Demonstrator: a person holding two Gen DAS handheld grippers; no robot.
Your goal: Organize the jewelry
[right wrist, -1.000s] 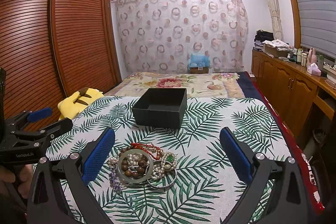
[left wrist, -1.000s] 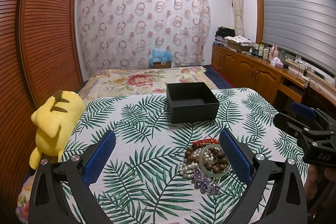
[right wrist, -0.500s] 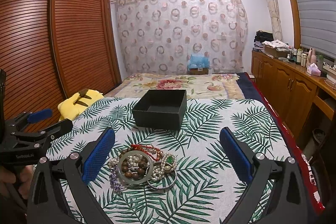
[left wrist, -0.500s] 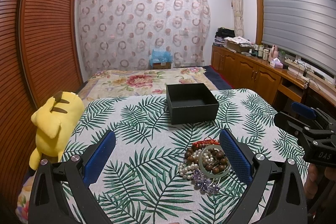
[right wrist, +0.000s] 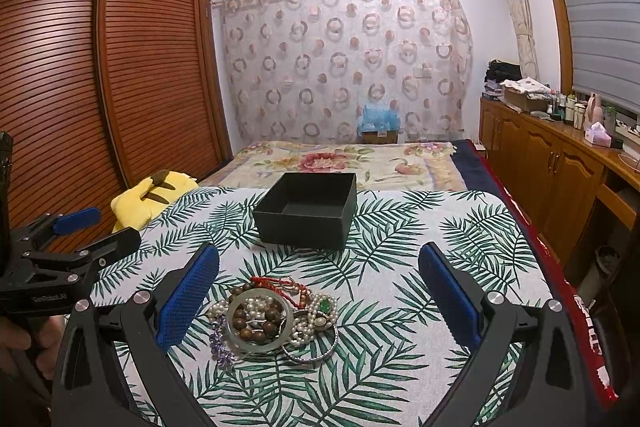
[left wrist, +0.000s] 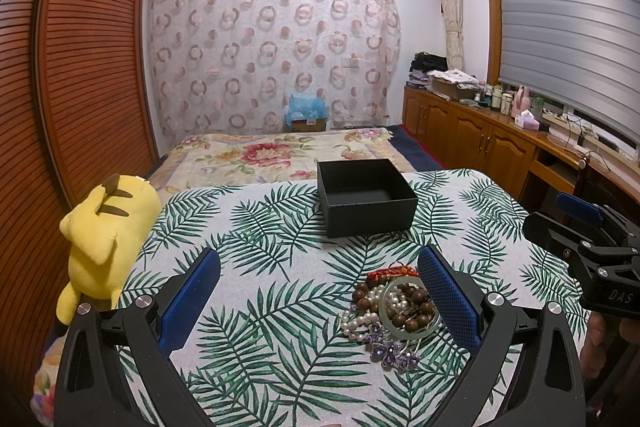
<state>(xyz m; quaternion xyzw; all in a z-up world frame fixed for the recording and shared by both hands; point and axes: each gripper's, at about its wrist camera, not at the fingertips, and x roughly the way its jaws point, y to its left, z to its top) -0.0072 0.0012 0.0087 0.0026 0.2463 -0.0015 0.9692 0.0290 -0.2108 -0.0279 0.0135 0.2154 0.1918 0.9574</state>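
A tangled jewelry pile [left wrist: 394,311] lies on the palm-leaf tablecloth [left wrist: 260,251]: a pale jade bangle, brown wooden beads, pearl strands, a red cord and a purple crystal piece. An empty open black box [left wrist: 366,197] stands just beyond it. My left gripper [left wrist: 318,254] hovers open above the cloth, its right finger beside the pile. In the right wrist view the jewelry pile [right wrist: 272,315] sits low between the fingers of my open right gripper [right wrist: 318,263], nearer the left finger, with the black box [right wrist: 306,211] behind. Neither gripper holds anything.
A yellow plush toy [left wrist: 104,239] rests at the table's left edge. The right gripper [left wrist: 556,217], held by a hand, shows at the right of the left wrist view; the left gripper [right wrist: 104,229] shows at the left of the right wrist view. A bed [right wrist: 340,163] lies beyond, and wooden cabinets [right wrist: 560,171] stand to the right.
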